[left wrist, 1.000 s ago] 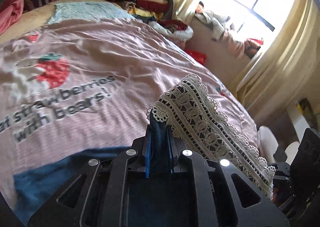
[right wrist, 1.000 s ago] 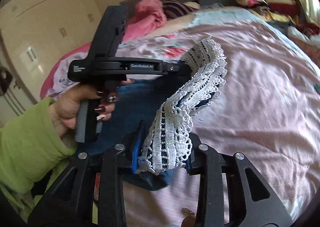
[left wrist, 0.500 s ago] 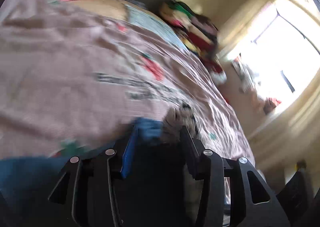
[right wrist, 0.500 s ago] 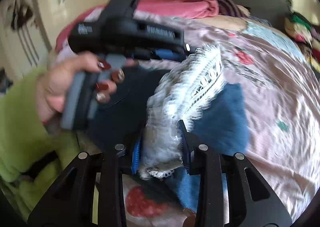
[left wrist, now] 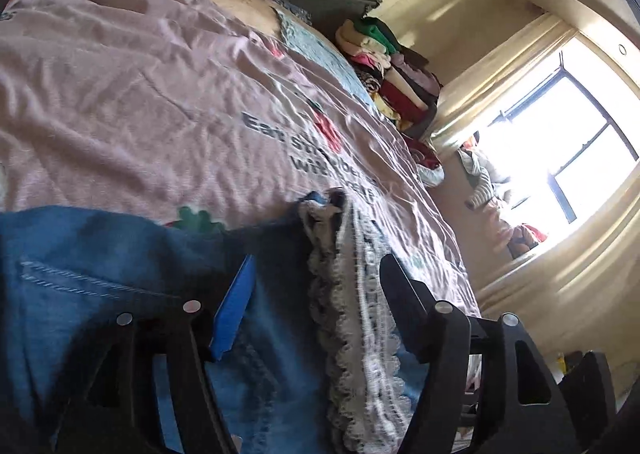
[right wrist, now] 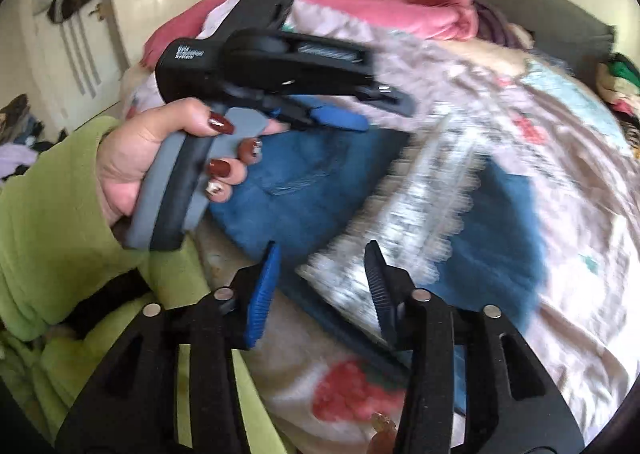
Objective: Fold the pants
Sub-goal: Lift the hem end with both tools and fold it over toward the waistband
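The pants are blue denim with a white lace trim, lying folded on the bed in front of me. My left hand-held gripper has just been opening, its jaws apart over denim and lace, pressing neither. My right hand-held gripper has just been opening too, the lace loose between its jaws. Stacked clothes sit beyond.

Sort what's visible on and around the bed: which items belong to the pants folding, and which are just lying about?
Part of the job:
- blue jeans with the white lace trim
- left hand-held gripper, jaws just opened, off the lace
- right hand-held gripper, jaws opening

Just lying about:
- pink strawberry bedspread
- stack of folded clothes
- pink blanket
- clothes on the windowsill
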{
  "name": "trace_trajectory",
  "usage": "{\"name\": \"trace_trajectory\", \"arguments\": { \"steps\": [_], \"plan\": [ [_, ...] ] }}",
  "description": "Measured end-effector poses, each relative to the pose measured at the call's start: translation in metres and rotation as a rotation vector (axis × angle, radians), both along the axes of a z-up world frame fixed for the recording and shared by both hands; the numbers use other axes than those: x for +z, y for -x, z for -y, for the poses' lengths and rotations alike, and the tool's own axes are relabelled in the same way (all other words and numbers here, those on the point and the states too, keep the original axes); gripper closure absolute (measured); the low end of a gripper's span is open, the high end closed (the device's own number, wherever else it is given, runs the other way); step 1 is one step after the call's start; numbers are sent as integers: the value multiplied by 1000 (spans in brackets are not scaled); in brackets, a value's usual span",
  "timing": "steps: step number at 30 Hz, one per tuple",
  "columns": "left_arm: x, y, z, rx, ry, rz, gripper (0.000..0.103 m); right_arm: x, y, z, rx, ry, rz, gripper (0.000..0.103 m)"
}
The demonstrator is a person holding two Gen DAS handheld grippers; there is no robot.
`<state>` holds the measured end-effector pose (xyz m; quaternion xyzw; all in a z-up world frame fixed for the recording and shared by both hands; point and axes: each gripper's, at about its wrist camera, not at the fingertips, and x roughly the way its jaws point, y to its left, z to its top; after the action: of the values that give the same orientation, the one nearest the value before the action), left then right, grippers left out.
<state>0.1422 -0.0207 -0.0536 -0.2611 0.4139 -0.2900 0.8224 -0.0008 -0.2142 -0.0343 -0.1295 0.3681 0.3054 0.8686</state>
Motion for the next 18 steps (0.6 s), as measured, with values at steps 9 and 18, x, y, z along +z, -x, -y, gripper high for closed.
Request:
{"name": "trace_trajectory", "arguments": {
  "steps": [9,18],
  "plan": [
    [-8,-35,34,-58,-104,-104,33,-23,16,-19,30,127,38,64],
    [-15,-51,52,-92,-185,-108,24,-28,-6,-5,11,42,-46,62]
  ]
}}
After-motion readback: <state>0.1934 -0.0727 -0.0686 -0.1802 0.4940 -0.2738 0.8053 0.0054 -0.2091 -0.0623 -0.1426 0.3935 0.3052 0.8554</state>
